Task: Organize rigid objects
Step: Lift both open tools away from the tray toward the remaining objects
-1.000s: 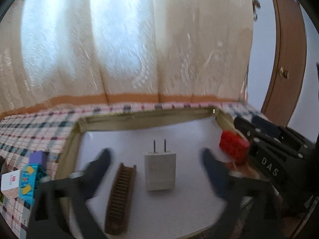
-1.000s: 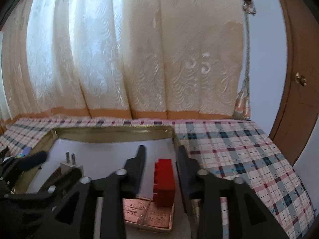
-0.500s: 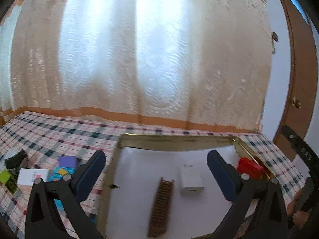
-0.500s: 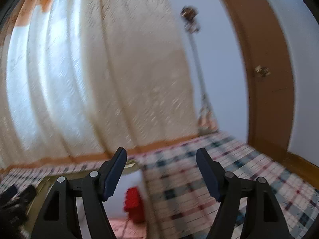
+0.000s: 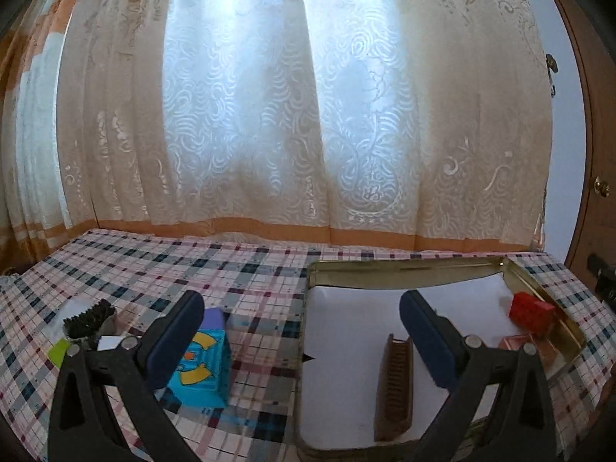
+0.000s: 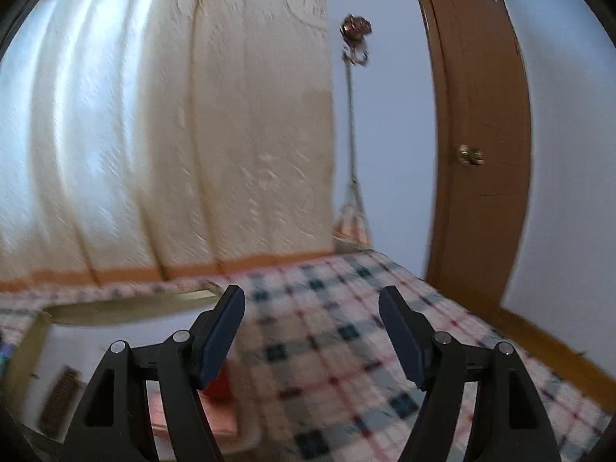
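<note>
A gold-rimmed tray (image 5: 404,267) with a white floor holds a brown comb (image 5: 394,381), a red brick (image 5: 531,312) and a pink card (image 5: 516,342). My left gripper (image 5: 302,331) is open and empty above the tray's left rim. Its left finger covers part of a blue box (image 5: 204,365) on the checked tablecloth. In the right wrist view my right gripper (image 6: 312,331) is open with only tablecloth between its fingers. The red brick (image 6: 219,383) and pink card (image 6: 215,415) lie low behind its left finger, in the tray (image 6: 127,308). The comb (image 6: 61,392) shows blurred at far left.
Left of the tray lie a black toothed piece (image 5: 88,321), a green card (image 5: 59,350) and a white card (image 5: 109,342). A pale curtain (image 5: 288,115) hangs behind the table. A brown door (image 6: 481,134) stands to the right, past the table's edge.
My right gripper's jaws, close around the red brick before, have spread wide and swung up and right; the brick stays in the tray. My left gripper swung left; the white charger went out of sight.
</note>
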A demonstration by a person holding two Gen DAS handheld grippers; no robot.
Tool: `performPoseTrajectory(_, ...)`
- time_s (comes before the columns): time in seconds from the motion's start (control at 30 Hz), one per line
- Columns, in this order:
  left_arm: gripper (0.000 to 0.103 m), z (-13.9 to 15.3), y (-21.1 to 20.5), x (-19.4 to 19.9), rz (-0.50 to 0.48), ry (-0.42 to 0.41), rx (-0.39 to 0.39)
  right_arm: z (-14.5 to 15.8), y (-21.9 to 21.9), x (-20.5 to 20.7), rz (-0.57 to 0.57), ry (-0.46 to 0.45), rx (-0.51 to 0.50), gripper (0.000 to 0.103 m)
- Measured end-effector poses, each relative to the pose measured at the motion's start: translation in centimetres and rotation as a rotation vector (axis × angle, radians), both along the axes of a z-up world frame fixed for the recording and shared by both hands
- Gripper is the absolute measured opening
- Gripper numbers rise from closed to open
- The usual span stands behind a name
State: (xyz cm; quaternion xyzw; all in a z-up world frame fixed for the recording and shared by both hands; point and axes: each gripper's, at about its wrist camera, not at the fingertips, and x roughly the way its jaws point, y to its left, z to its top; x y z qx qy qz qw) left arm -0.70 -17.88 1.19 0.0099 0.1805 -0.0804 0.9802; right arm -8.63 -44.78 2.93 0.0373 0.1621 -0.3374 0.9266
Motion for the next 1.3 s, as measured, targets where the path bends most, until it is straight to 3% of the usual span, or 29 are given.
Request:
performPoseTrajectory(0.17,0.103,0.0,0.4,-0.2,0.008,-0.012,0.021,-1.3,0.4,2.1,0.014,0.163,-0.043,0.075)
performPoseTrajectory(0.27,0.103,-0.1,0.9,0.1,0.011,0.005,0.015,-1.7,0.9,2.8,0.024,0.211,-0.061,0.082)
performPoseTrajectory(0.5,0.103,-0.6,1.5,1.2,0.022,0.064,-0.006,-2.9,0.9,4.8,0.067,0.332,-0.049,0.083)
performPoseTrajectory(0.57,0.103,-0.6,1.6,1.2,0.016,0.067,-0.005,-2.5,1.4,4.2,0.074,0.296,-0.073,0.083)
performPoseTrajectory(0.7,0.103,-0.6,2.3,1.0,0.001,0.072,-0.015,-0.4,2.8,-0.3,0.107,-0.028,-0.076,0.083)
performPoseTrajectory(0.8,0.103,-0.6,3.0,0.8,0.004,0.061,-0.009,0.3,3.6,-1.6,0.113,-0.128,-0.025,0.084)
performPoseTrajectory(1.17,0.103,-0.4,7.2,0.8,0.03,0.026,0.012,-0.8,8.8,-0.5,0.163,-0.165,0.189,0.084)
performPoseTrajectory(1.3,0.103,-0.3,8.5,0.8,0.04,0.001,0.046,-1.2,11.8,0.7,0.194,-0.145,0.209,0.084)
